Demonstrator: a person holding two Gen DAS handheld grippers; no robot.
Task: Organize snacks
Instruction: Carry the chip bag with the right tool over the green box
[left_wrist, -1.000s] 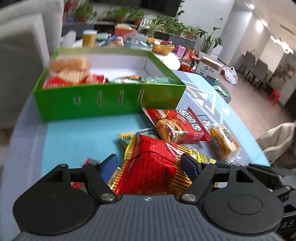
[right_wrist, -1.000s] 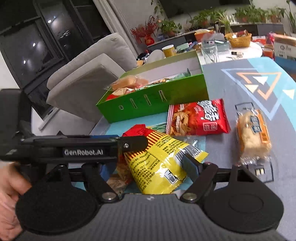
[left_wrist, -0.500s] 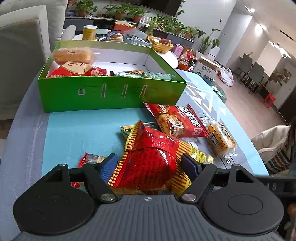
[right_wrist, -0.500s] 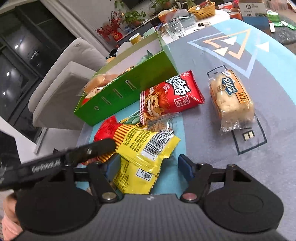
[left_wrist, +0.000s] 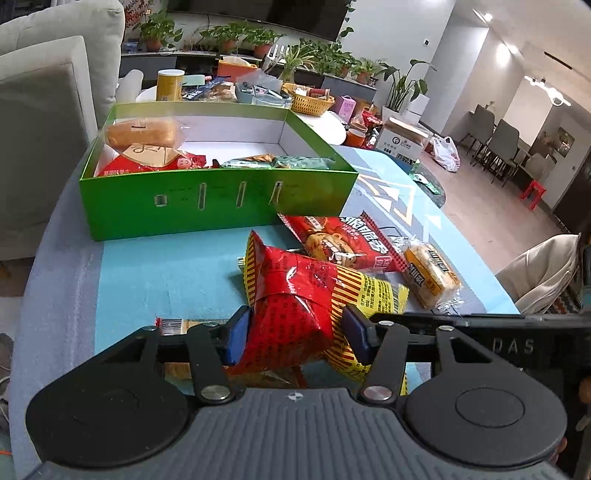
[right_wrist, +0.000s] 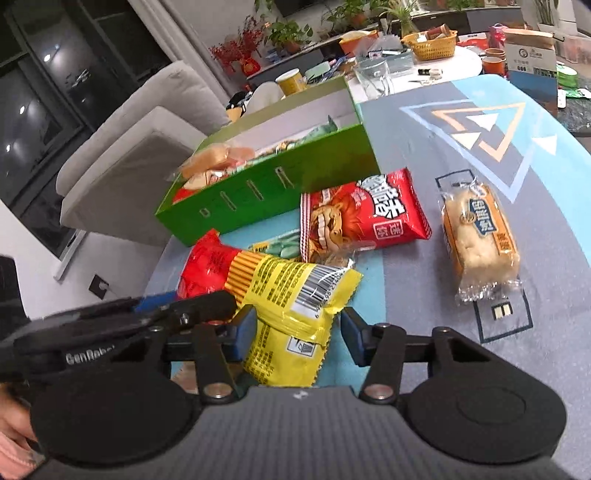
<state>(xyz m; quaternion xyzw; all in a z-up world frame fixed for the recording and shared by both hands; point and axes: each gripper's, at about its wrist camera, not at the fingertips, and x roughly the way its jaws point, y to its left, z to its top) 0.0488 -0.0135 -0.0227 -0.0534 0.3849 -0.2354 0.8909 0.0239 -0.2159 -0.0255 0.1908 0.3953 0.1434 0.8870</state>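
Pinching the red-and-yellow bag between us, our left gripper has just closed on its red end; our right gripper has been closing around the yellow end, right pad apart. Beyond: red packet, bun, green box.

Wicker basket, yellow canister, potted plants behind; grey sofa left
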